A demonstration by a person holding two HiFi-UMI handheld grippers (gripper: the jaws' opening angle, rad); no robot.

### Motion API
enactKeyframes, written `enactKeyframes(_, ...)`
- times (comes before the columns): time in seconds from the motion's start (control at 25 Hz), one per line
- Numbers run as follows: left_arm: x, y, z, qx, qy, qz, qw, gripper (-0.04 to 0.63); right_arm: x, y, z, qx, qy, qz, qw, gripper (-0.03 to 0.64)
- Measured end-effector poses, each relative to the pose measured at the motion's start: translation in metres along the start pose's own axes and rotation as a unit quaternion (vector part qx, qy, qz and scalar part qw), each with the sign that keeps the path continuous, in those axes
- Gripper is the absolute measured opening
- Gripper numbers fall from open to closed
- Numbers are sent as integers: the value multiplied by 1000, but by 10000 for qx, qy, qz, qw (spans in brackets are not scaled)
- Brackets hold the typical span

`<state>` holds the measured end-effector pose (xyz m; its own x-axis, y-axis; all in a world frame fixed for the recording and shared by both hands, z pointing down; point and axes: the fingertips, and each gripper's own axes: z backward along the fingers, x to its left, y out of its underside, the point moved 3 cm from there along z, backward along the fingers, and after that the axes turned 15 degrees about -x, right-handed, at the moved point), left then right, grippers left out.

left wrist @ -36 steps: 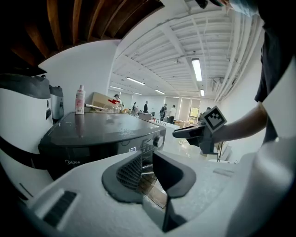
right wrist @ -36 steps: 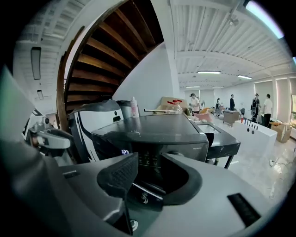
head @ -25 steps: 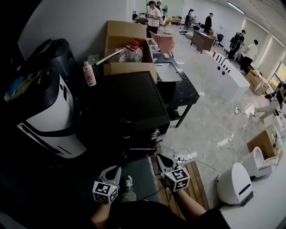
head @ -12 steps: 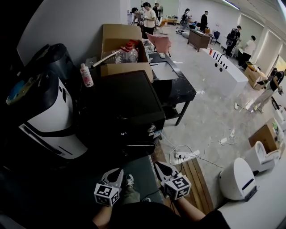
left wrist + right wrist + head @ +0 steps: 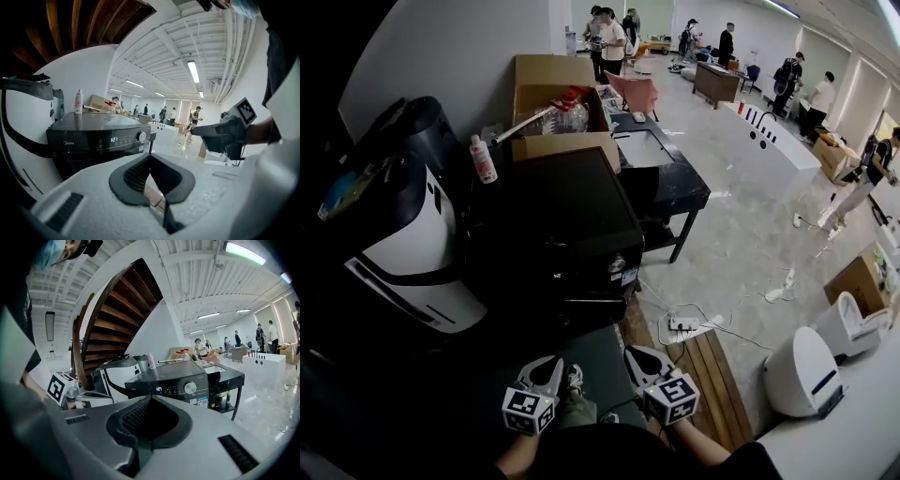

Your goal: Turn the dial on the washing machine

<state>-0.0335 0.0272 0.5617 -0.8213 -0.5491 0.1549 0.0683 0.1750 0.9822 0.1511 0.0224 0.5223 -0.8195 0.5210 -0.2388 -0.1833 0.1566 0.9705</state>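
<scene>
The black front-loading washing machine point(image 5: 553, 225) stands ahead of me, with its silver dial point(image 5: 617, 266) at the right end of the control panel. Both grippers hang low in front of it, well short of the panel. My left gripper point(image 5: 551, 367) is shut with nothing in it, and so is my right gripper point(image 5: 636, 356). Over the left gripper's closed jaws point(image 5: 150, 157), the left gripper view shows the dial point(image 5: 141, 136) beside a lit display. In the right gripper view, the dial point(image 5: 190, 388) sits above and right of the closed jaws point(image 5: 150, 398).
A white and black appliance point(image 5: 403, 253) stands left of the machine. Cardboard boxes point(image 5: 558, 103) and a pink-capped bottle point(image 5: 483, 157) sit behind it, with a black table point(image 5: 661, 173) to its right. A power strip with cables point(image 5: 684, 325) and a wooden pallet point(image 5: 708, 375) lie on the floor. People stand far back.
The view has shifted a little and both grippers have drifted slightly; the left one sits a bit further right. Both stay shut and away from the machine.
</scene>
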Motion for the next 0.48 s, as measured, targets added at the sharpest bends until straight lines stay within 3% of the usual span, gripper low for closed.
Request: enactKeyframes(0.48,-7,4,10,-42,22,32,10000,3,4,0,9,20,93,79,9999,-2)
